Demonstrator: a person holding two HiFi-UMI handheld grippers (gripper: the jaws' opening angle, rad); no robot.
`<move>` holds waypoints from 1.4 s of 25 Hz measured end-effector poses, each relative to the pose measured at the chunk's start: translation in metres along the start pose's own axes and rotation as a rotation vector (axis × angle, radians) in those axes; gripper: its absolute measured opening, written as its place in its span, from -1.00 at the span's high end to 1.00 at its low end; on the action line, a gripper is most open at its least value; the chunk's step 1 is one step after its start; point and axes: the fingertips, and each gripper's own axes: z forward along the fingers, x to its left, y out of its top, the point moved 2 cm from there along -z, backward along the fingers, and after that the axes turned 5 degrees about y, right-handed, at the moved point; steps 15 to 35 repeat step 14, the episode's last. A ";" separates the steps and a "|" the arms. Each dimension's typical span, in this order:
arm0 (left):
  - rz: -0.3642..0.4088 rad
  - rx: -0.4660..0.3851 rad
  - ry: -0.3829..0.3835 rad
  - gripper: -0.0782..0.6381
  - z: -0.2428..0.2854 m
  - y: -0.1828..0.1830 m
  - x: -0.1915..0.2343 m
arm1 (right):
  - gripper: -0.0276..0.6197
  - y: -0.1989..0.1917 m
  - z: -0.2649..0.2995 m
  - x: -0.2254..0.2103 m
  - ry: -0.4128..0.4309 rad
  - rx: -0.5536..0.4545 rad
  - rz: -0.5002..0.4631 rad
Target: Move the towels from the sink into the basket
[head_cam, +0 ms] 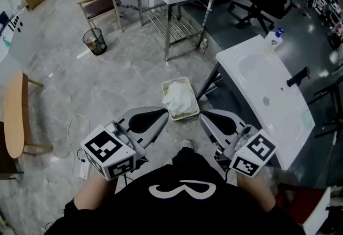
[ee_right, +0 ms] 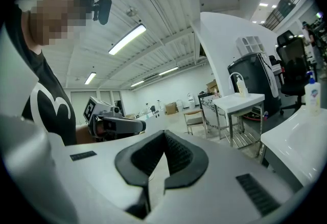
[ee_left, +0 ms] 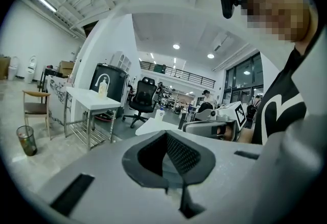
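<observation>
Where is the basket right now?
In the head view the basket sits on the floor at centre, left of the sink, just ahead of the left gripper and right gripper, with white towels inside.

No readable text; only square markers on left hand-held gripper [head_cam: 164, 113] and right hand-held gripper [head_cam: 203, 116].

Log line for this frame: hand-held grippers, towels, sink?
left hand-held gripper: shut, empty | right hand-held gripper: shut, empty | towels: in basket | sink: no towel visible
</observation>
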 end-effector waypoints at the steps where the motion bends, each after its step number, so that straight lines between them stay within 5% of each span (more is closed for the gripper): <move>1: -0.012 0.002 0.001 0.76 0.000 -0.003 0.001 | 0.91 -0.003 0.000 -0.001 0.000 0.003 0.007; 35: -0.011 0.037 -0.009 0.76 0.013 -0.020 -0.004 | 0.91 -0.018 -0.008 -0.011 0.000 0.012 0.023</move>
